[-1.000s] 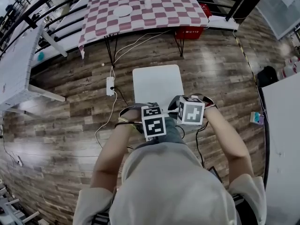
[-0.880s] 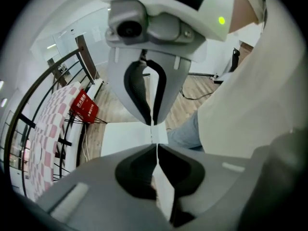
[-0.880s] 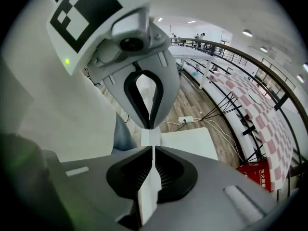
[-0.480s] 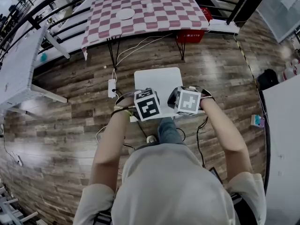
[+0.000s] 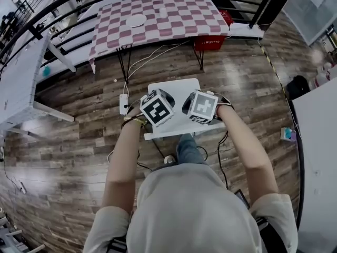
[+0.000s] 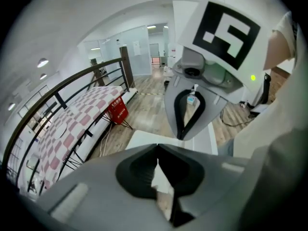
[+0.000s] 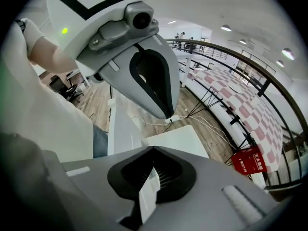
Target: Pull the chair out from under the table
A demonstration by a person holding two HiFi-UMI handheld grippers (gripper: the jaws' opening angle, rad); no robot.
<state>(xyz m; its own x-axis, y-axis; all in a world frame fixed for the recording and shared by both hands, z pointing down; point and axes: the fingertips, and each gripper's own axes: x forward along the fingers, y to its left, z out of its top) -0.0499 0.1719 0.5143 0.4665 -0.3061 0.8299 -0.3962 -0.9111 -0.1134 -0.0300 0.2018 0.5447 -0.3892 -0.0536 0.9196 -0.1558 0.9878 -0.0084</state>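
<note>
The white chair (image 5: 176, 88) stands on the wood floor, clear of the checkered table (image 5: 158, 15), with its backrest (image 5: 179, 132) toward me. Both grippers hover side by side above the seat. My left gripper (image 5: 157, 108) is shut, its tips (image 6: 158, 147) meeting with nothing between them; the seat (image 6: 139, 137) shows below. My right gripper (image 5: 201, 107) is shut too, tips (image 7: 154, 149) together and not holding anything. In the right gripper view the backrest (image 7: 120, 129) stands at the left, the seat (image 7: 178, 138) beyond. Each gripper view shows the other gripper close ahead.
A red crate (image 5: 210, 42) sits under the checkered table, which carries a white plate (image 5: 136, 20). A power strip (image 5: 124, 103) with cables lies left of the chair. A white table (image 5: 21, 83) stands at the left, another white surface (image 5: 316, 157) at the right, and a black railing behind.
Both grippers have moved away from me, off the backrest to above the seat. The left one has rolled. The chair has kept its place beside the power strip.
</note>
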